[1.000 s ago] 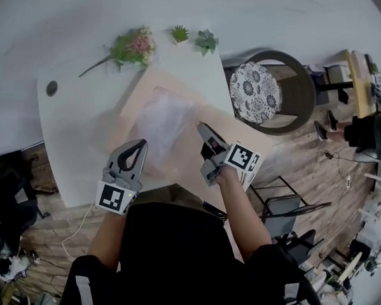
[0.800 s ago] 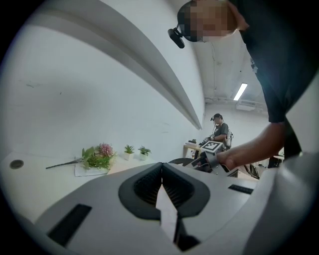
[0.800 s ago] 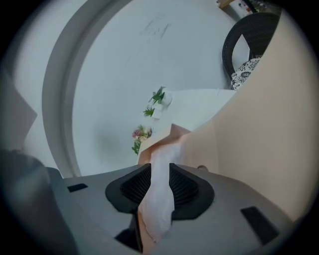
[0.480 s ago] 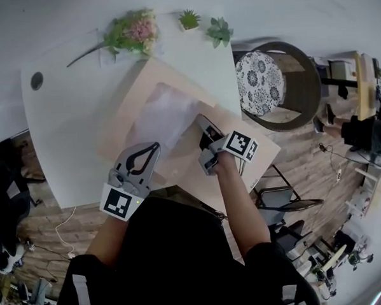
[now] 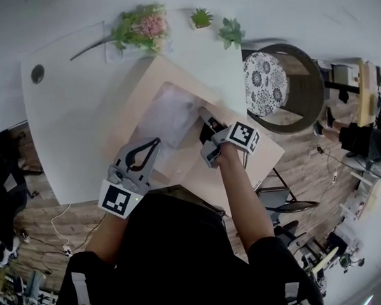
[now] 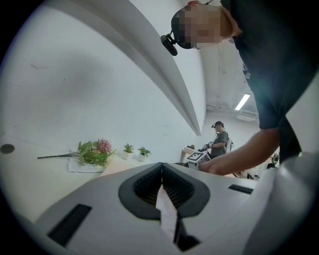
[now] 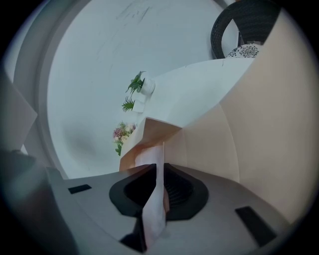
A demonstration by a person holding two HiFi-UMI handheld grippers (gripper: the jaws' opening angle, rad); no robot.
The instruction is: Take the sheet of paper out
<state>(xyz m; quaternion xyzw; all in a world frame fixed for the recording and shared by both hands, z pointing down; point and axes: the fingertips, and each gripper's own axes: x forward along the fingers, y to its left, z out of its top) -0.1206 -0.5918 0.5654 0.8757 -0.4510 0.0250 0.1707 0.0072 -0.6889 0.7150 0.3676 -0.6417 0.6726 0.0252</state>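
A large tan envelope (image 5: 142,87) lies on the white table (image 5: 68,123), with a pale translucent sheet of paper (image 5: 169,115) showing in its opening. My right gripper (image 5: 203,111) sits at the sheet's right edge. In the right gripper view its jaws (image 7: 157,167) have just been closing, and the pale sheet (image 7: 152,204) stands pinched between them. At the envelope's near edge, my left gripper (image 5: 155,143) is shut, and in the left gripper view a thin pale strip (image 6: 167,211) is clamped in it (image 6: 162,169).
A bunch of flowers (image 5: 139,30) and two small potted plants (image 5: 200,17) (image 5: 232,32) line the table's far edge. A round chair with a patterned cushion (image 5: 266,84) stands right of the table. A cable hole (image 5: 38,74) is at the far left. Another person (image 6: 218,142) stands in the distance.
My right gripper has come down onto the sheet's right edge and its jaws have narrowed on it. The left gripper stays at the envelope's near edge.
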